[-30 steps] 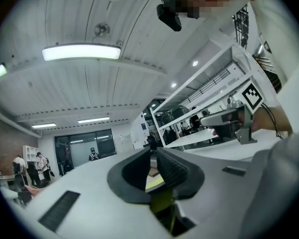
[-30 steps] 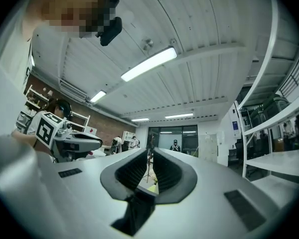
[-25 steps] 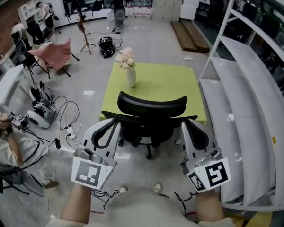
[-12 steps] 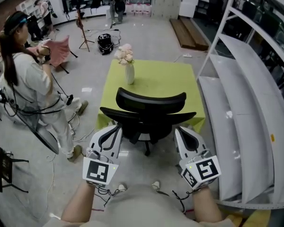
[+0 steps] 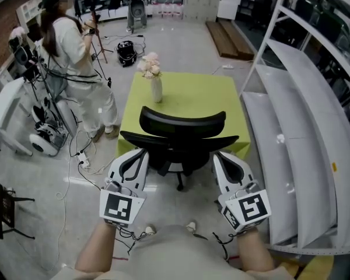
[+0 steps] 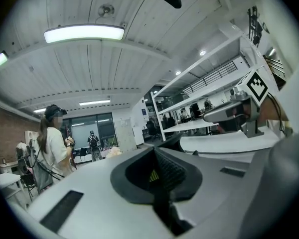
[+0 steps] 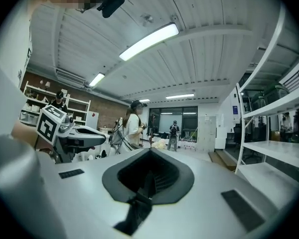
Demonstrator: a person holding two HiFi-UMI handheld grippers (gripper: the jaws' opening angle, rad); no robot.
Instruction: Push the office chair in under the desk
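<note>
A black office chair (image 5: 181,134) stands at the near edge of the lime-green desk (image 5: 201,101), its seat partly beneath the top and its curved backrest toward me. My left gripper (image 5: 137,153) is shut and empty, its tip just behind the left end of the backrest. My right gripper (image 5: 217,155) is also shut and empty, behind the right end. I cannot tell whether either tip touches the chair. In the left gripper view (image 6: 155,149) and the right gripper view (image 7: 149,152) the jaws are closed with nothing between them, and both views look up over the room.
A white vase of flowers (image 5: 155,79) stands on the desk's far left. White curved shelving (image 5: 303,127) runs along the right. A person (image 5: 76,45) stands at the back left beside stands and equipment. Cables (image 5: 81,156) lie on the floor to the left.
Both grippers and the chair have edged forward toward the desk. The person has walked from the left side of the room to the back left.
</note>
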